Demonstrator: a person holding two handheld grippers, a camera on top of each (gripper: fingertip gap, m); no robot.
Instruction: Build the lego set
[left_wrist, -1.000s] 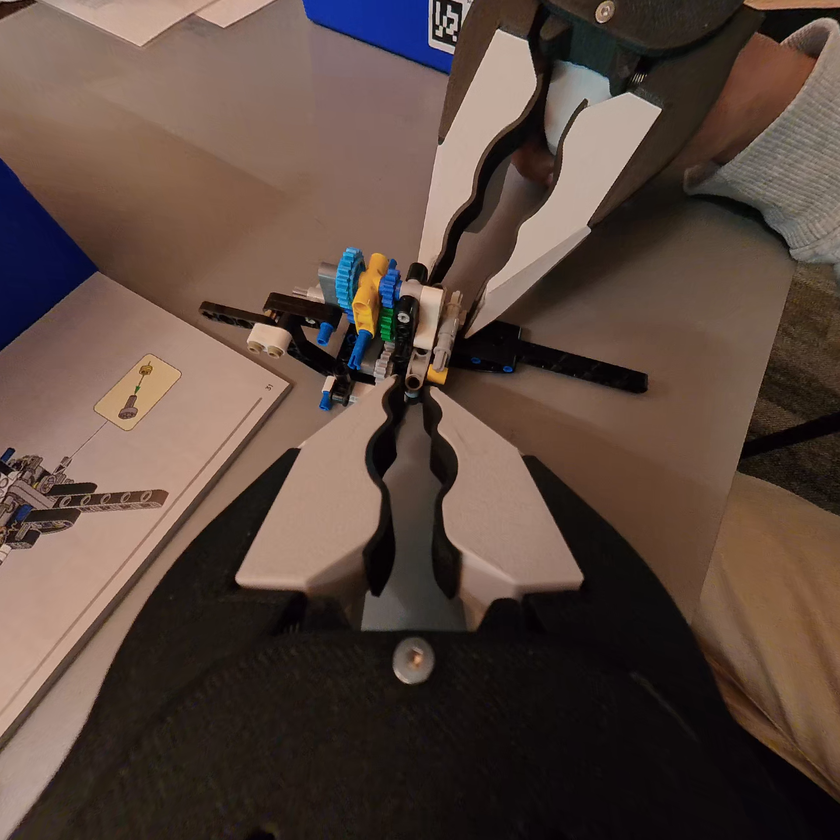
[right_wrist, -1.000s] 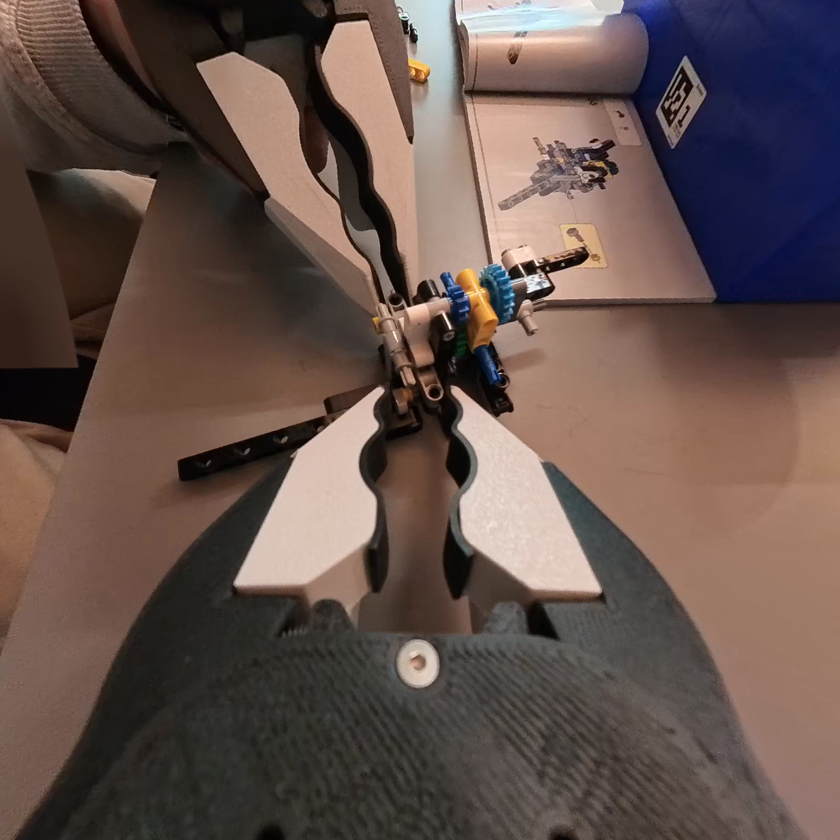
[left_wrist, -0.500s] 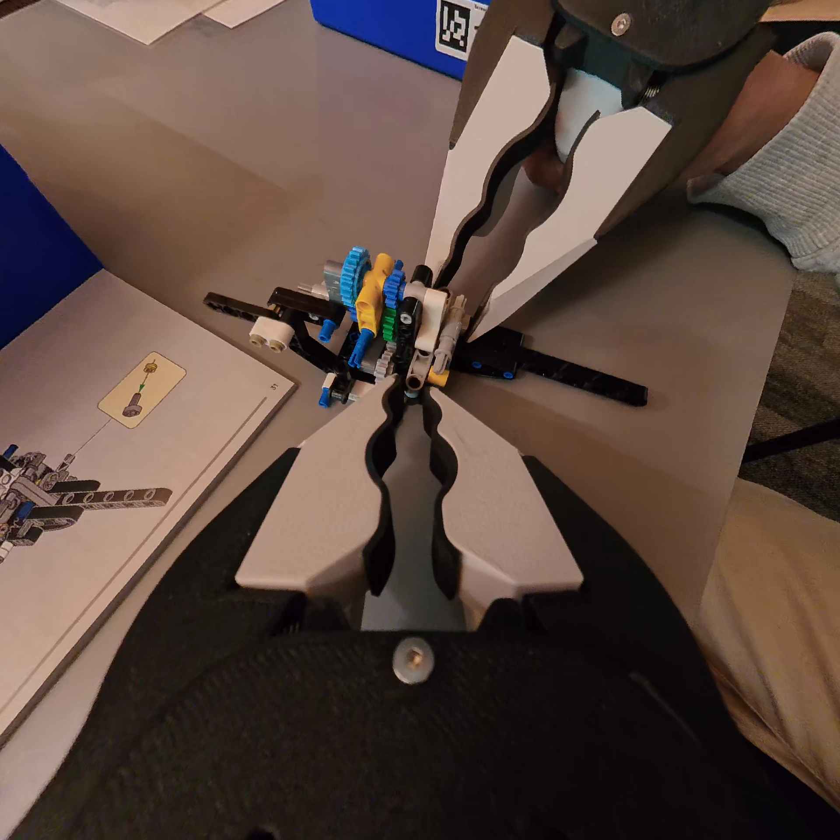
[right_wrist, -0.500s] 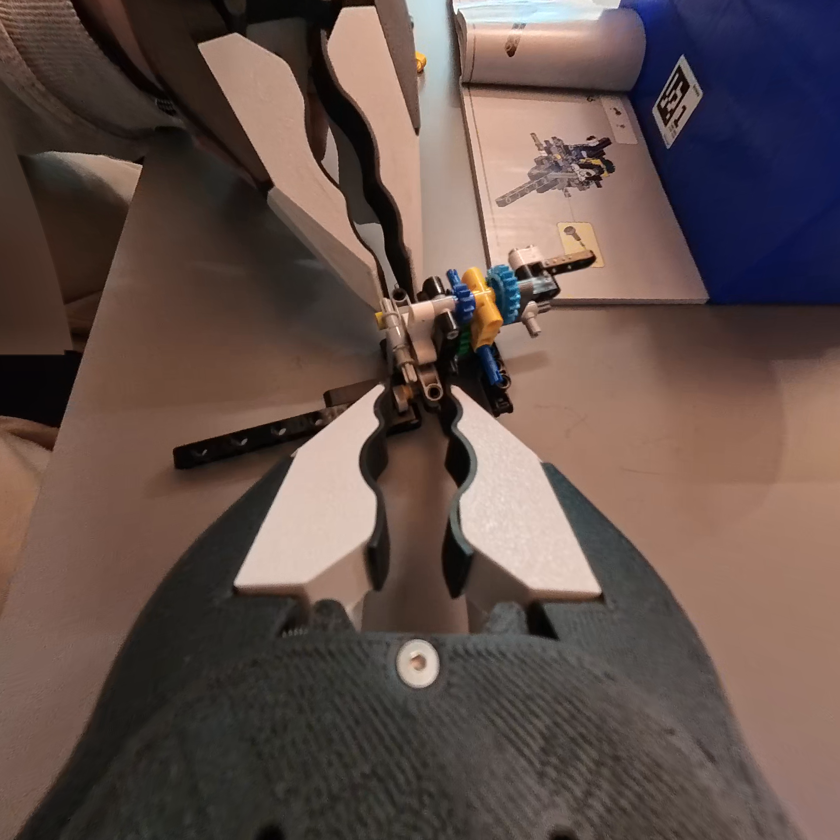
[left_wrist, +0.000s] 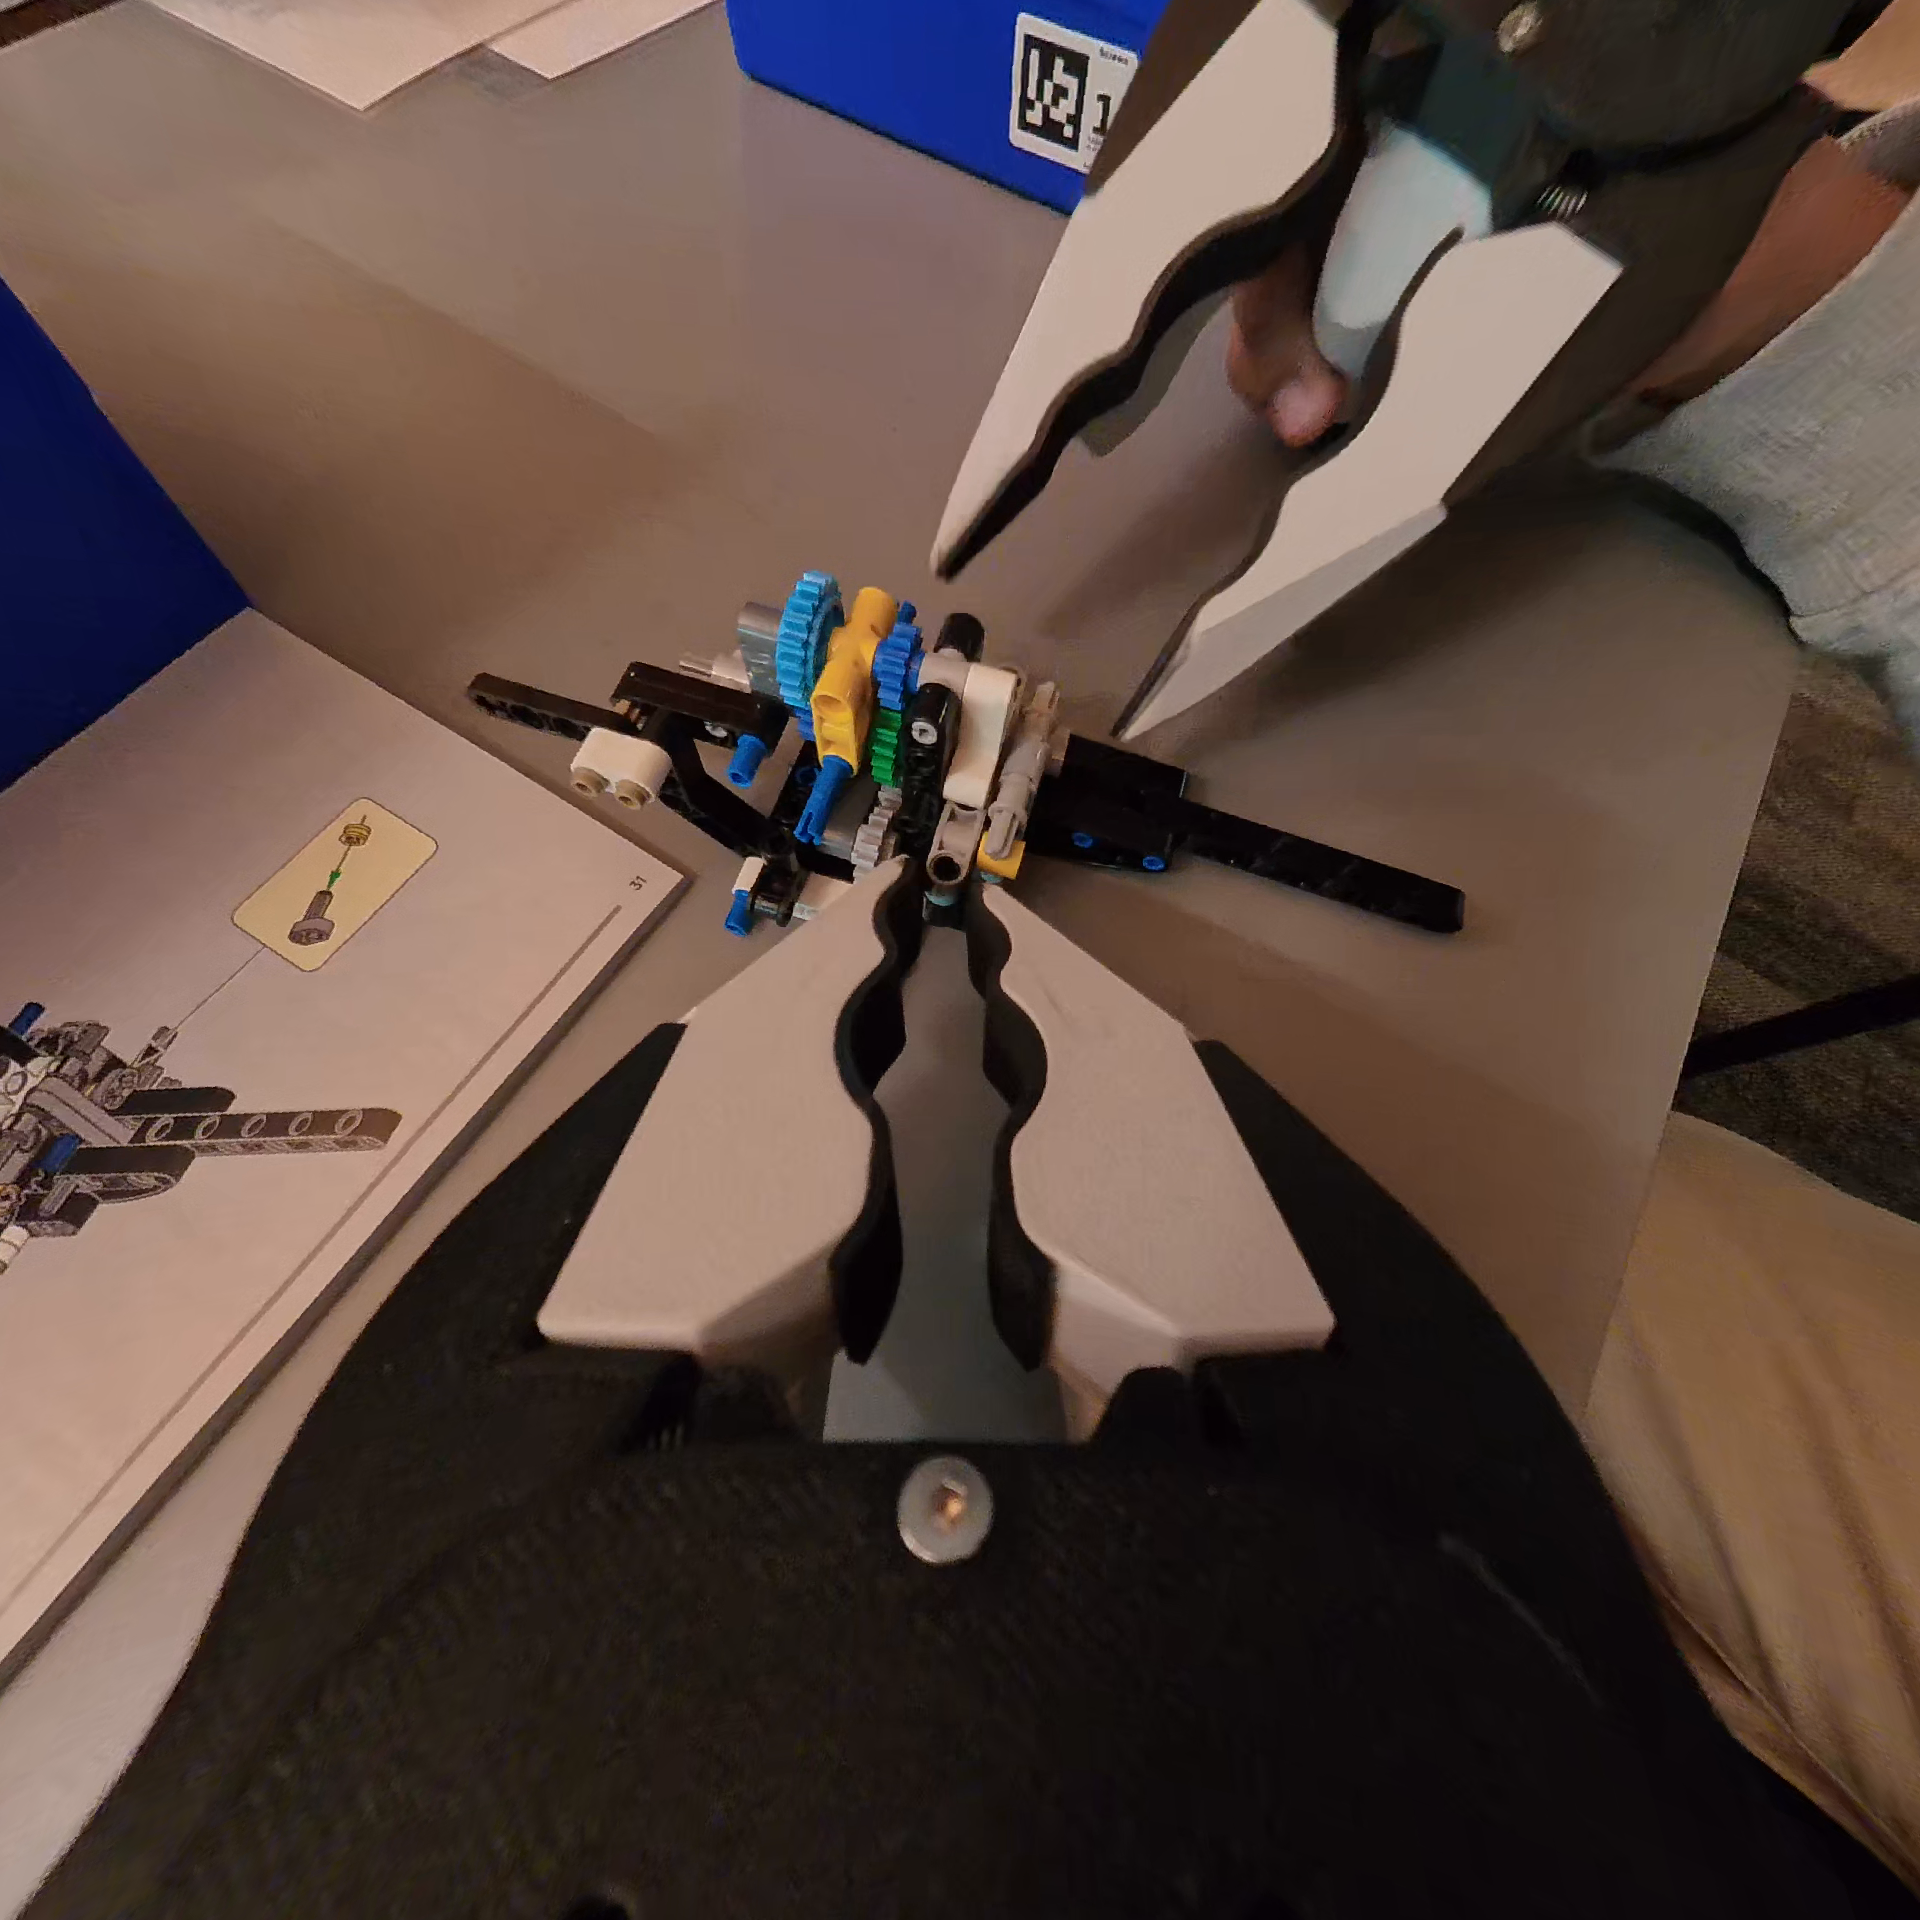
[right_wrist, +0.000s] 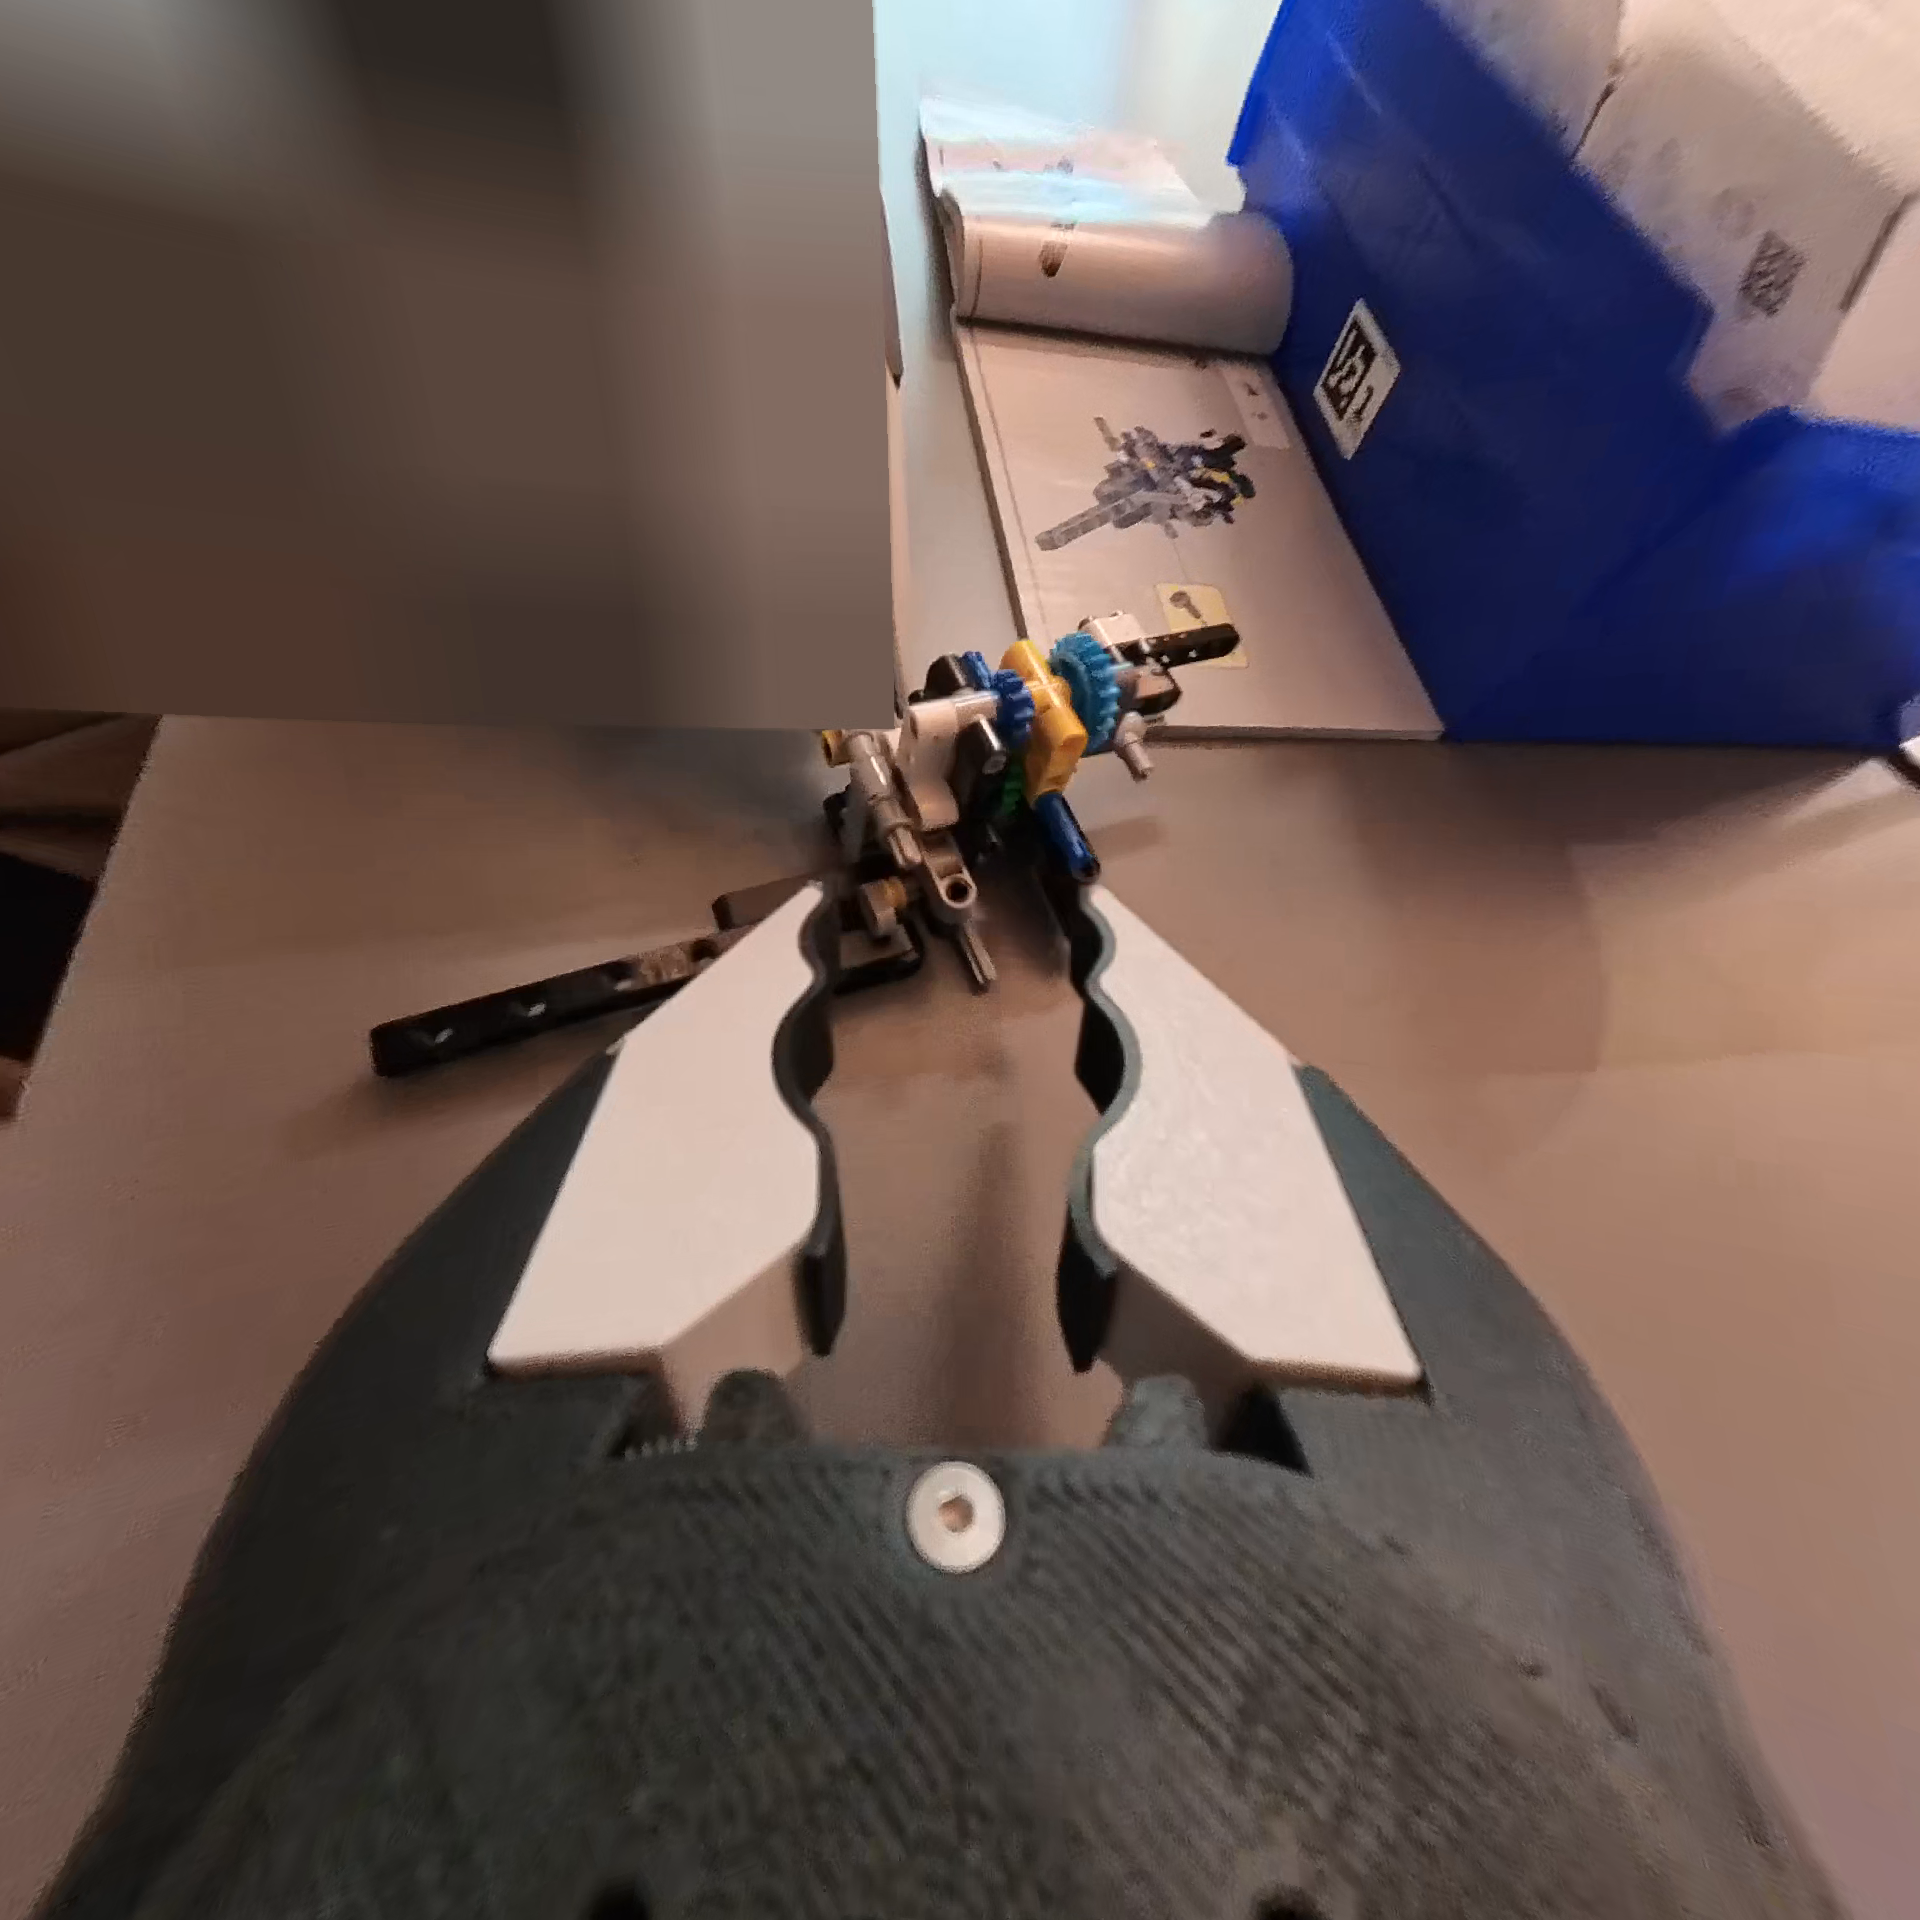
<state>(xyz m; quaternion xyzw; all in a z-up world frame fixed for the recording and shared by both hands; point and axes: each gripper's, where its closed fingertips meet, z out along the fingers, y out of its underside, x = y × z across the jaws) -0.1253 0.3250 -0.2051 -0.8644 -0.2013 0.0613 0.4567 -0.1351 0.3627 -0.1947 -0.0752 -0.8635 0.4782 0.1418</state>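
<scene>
The lego model sits on the grey table. It has blue gears, a yellow connector, white and grey parts and long black beams. My left gripper is shut on a small grey connector at the model's near end. My right gripper hangs open just above and behind the model, touching nothing. In the right wrist view the right gripper is open and empty, with the model just past its tips. The left gripper is hidden there.
An open instruction booklet lies left of the model and shows in the right wrist view. Blue bins stand at the back and far left. The table's edge runs along the right, by a sleeve.
My right gripper has opened wider, lifted and drawn back from the model. My left gripper has kept its hold and the model has barely moved.
</scene>
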